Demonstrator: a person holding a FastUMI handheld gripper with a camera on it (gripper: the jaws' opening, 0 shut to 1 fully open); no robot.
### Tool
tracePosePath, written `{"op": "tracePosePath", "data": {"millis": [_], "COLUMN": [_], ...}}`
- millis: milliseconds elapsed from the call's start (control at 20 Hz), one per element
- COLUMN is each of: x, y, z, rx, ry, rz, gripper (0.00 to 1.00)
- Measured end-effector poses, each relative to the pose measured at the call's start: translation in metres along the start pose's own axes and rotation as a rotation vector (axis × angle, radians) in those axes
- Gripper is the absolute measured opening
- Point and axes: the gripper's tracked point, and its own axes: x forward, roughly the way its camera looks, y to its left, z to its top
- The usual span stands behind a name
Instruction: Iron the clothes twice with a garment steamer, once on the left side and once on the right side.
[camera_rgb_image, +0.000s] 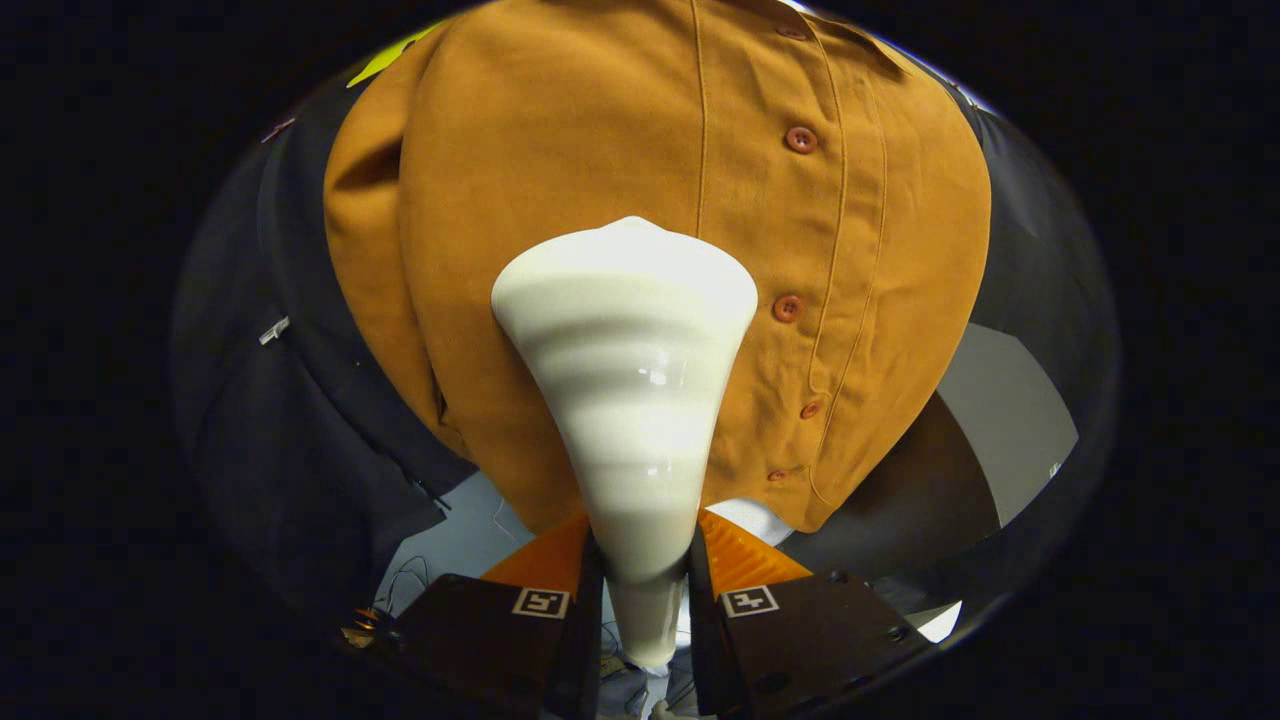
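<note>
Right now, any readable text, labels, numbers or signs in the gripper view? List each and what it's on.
No readable words or numbers.
Square black-and-white marker patterns, one on each claw finger: coded marks, not text.
Small white tag on the dark garment beside the orange button shirt: too small to read.
White garment steamer, which the claw is shut on: no marking visible.

- No readable words, brands or nos. anywhere.
- Only signs — two square black-and-white marker tags, one on each finger of the gripper (645, 590): left tag (541, 602), right tag (749, 600). Blocky coded patterns, not letters.
- Orange shirt (620, 150) — plain, no label or print visible.
- White steamer (630, 400) — no logo or markings legible.
</note>
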Motion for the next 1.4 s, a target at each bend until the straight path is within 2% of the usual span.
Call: {"op": "tracePosePath", "data": {"millis": [450, 650, 1000, 1400], "x": [0.009, -0.003, -0.043, -0.120], "y": [0.000, -0.004, -0.033, -0.095], "z": [-0.041, -0.045, -0.017, 0.045], "rx": [-0.001, 0.002, 0.023, 0.062], "ry": [0.077, 0.071, -0.039, -0.247], "rz": [0.023, 0.024, -0.001, -0.041], "gripper": [0.40, 0.40, 0.40, 0.40]}}
